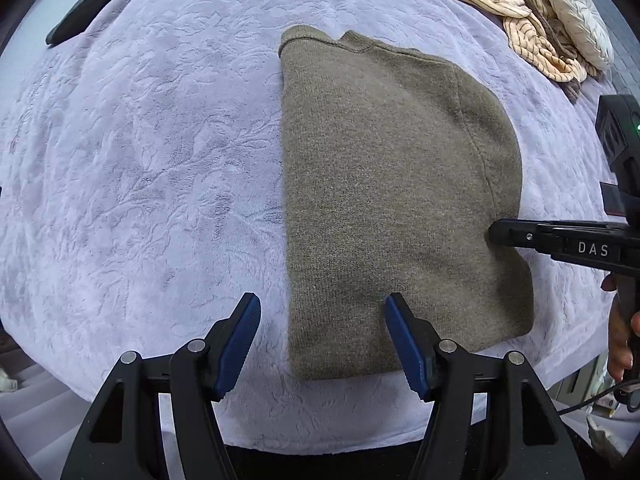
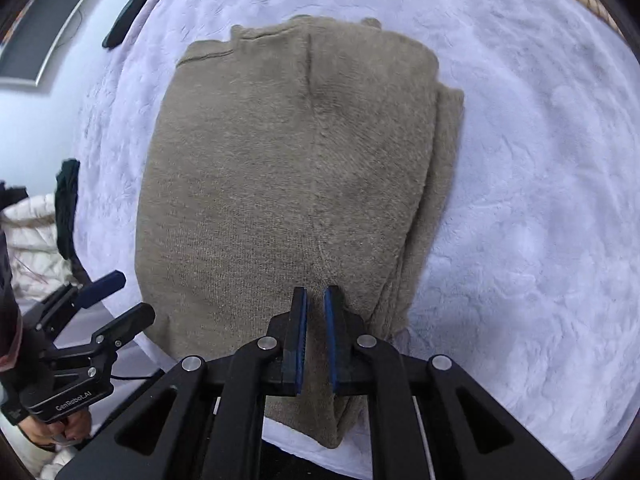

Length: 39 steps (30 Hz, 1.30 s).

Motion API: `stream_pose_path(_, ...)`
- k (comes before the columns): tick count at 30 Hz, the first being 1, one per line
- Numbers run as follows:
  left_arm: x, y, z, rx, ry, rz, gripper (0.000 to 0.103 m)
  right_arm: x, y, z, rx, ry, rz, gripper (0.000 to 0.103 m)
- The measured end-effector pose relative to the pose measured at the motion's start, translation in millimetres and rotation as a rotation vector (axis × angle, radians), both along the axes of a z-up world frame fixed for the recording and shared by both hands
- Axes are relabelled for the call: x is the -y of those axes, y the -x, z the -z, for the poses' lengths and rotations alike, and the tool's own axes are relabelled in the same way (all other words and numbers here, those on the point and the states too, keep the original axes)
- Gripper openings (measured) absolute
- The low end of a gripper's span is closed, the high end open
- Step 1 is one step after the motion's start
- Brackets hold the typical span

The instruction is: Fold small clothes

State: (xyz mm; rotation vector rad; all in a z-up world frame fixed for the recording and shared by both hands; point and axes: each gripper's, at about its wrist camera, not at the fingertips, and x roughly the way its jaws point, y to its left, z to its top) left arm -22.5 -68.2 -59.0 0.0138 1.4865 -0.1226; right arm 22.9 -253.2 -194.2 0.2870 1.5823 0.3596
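**Operator:** Below my left tongs (image 1: pixel 322 308), which point straight down with their blue pads well apart and nothing between them, lies the olive-brown knitted sweater (image 1: pixel 384 200), folded into a long flat stack on the pale lilac embossed plush blanket (image 1: pixel 152 168). Its near left edge runs between the two fingers.

**Observer:** And the right tongs?

**Operator:** My right tongs (image 2: pixel 315 296) have their pads drawn together to a thin slit, gripping nothing; the tips sit over the sweater's near end, close to a seam. Whether they touch the knit, I cannot tell.

**Observer:** Anything else nearby?

**Operator:** Far beyond the tongs, at the blanket's right corner, a cream ribbed garment (image 1: pixel 508 12) lies bunched up, well apart from the sweater.
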Motion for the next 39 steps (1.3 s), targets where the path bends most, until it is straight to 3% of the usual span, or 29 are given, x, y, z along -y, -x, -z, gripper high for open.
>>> stream_pose_path(3,1.4,0.5,-3.4,0.006,-0.006,0.001,0.066,14.1,3.6,-0.7,-0.015,-0.034,0.053,0.010)
stream_pose_path(5,3.0,0.2,-5.3,0.003,-0.013,0.002,0.077,17.8,5.6,-2.7,-0.016,-0.027,0.055,0.010)
stream_pose_path(6,4.4,0.5,-6.8,0.006,-0.020,0.002,0.088,19.6,7.8,-4.7,-0.018,-0.026,0.056,0.012)
stream_pose_path(7,5.7,0.5,-9.7,0.016,-0.024,0.005,0.089,20.5,9.2,-6.2,-0.017,-0.015,0.057,0.015)
stream_pose_path(9,10.1,0.4,-13.9,0.022,-0.031,0.011,0.089,23.7,13.2,-11.7,-0.013,0.004,0.058,0.048)
stream_pose_path(11,12.8,-0.1,-16.4,0.022,-0.035,0.008,0.089,31.4,18.3,-15.8,-0.006,0.000,0.070,0.062)
stream_pose_path(14,18.9,0.5,-19.2,0.020,-0.048,0.002,0.089,41.2,26.4,-19.1,-0.017,0.006,0.091,0.064)
stream_pose_path(19,31.0,2.9,-25.9,0.047,-0.082,0.012,0.089,56.0,40.8,-25.4,-0.024,0.016,0.123,0.080)
stream_pose_path(28,31.3,0.5,-38.6,0.084,-0.087,0.055,0.089,35.1,47.3,-45.1,0.048,0.131,0.132,0.087)
stream_pose_path(30,28.1,-0.8,-37.8,0.077,-0.088,0.064,0.089,27.5,47.3,-48.3,0.060,0.156,0.135,0.103)
stream_pose_path(39,3.5,-10.7,-40.1,0.050,-0.111,0.013,0.089,-1.6,46.0,-67.7,0.083,0.216,0.161,0.103)
